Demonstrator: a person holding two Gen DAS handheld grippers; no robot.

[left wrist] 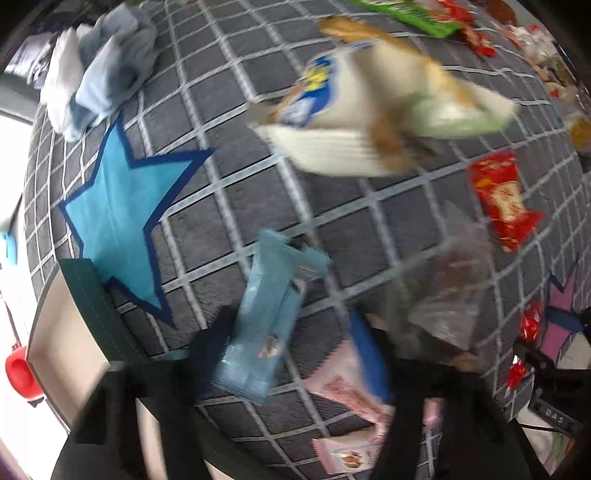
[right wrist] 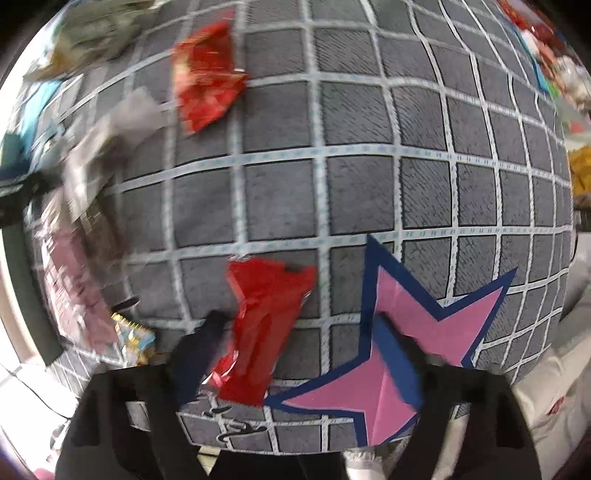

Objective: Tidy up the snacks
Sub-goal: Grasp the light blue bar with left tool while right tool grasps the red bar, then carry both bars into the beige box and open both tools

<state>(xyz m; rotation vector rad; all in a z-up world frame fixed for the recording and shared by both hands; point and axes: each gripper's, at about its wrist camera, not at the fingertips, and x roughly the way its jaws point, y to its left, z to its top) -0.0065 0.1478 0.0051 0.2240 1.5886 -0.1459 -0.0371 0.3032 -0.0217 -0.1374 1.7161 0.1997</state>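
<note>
We see a grey grid-patterned cloth (right wrist: 362, 192) with a blue star (left wrist: 122, 218) at left and a pink star (right wrist: 399, 354) at lower right. Left gripper (left wrist: 295, 354) pinches a pale blue snack packet (left wrist: 262, 325) at lower centre; right gripper (right wrist: 306, 354) pinches a red snack packet (right wrist: 262, 325) at lower centre, both blurred

I am in a home, working over a soft surface that looks like a bed or padded mat. A grey quilted cover (left wrist: 229, 206) with a pale grid spreads under me, with a blue star (left wrist: 118, 218) and a pink star (right wrist: 406, 354) on it. Crumpled pale blue clothes (left wrist: 99, 66) lie at one corner. Snack packets are scattered across the cover: a red packet (left wrist: 502, 199), a green packet (left wrist: 406, 14), a white bag (left wrist: 351, 122). Past the cover's edge I see a light floor with a red cap-like thing (left wrist: 20, 376), blurred.
</note>
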